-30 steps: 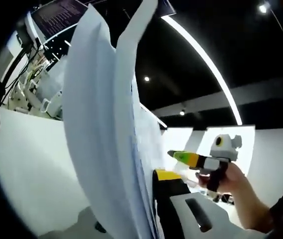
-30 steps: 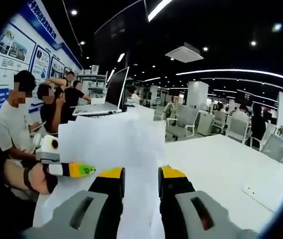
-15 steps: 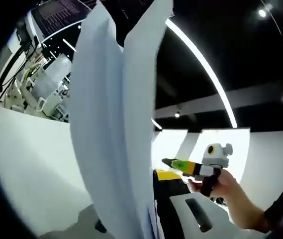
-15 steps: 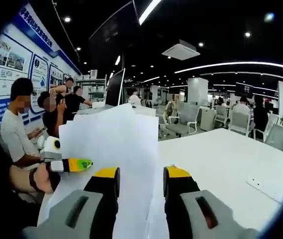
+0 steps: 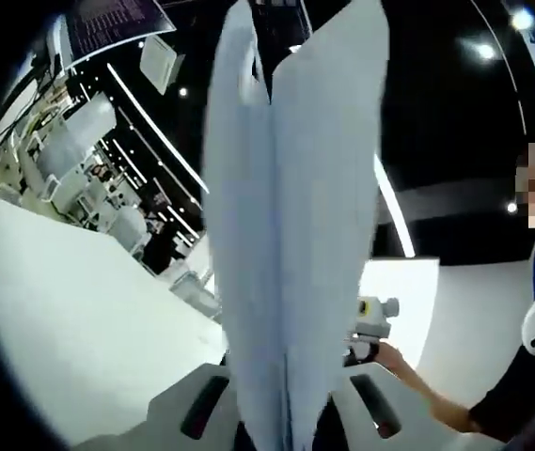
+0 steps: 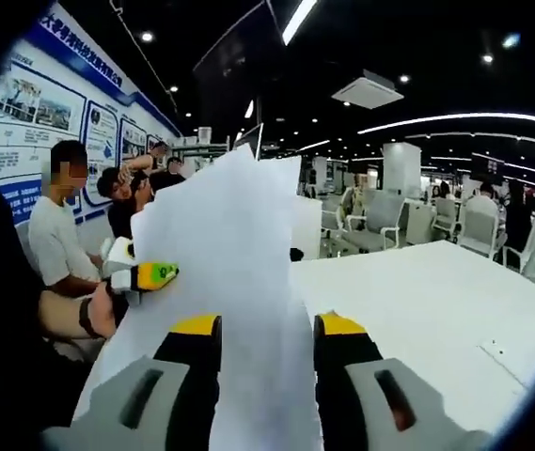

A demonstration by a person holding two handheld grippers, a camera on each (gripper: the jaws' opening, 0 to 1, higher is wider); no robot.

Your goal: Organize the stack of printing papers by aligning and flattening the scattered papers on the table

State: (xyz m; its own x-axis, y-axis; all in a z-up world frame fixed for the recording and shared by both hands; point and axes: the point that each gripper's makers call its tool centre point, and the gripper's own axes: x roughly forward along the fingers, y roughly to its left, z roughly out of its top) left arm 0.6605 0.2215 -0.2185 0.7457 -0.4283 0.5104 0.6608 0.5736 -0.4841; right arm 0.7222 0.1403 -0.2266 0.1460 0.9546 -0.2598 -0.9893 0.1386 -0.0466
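Observation:
A stack of white printing papers [image 5: 286, 244] stands upright and edge-on between the jaws of my left gripper [image 5: 281, 404], which is shut on it; the sheets hide its fingertips. Past the sheets' right edge shows my right gripper [image 5: 370, 324], held by a hand [image 5: 399, 362]. In the right gripper view the same papers [image 6: 229, 254] face me, rising from between the yellow-tipped jaws of my right gripper [image 6: 267, 329], which stand apart, open. My left gripper [image 6: 149, 275] holds the sheets' left edge.
The white table [image 6: 427, 301] stretches to the right and also lies left of the sheets [image 5: 70, 310]. Several people [image 6: 60, 235] sit at the left by a blue wall display. Office chairs [image 6: 375, 221] stand behind the table.
In the left gripper view the sheets have swung to the middle and now cover both jaws, and the right gripper has slid partly behind them. In the right gripper view the paper reaches higher.

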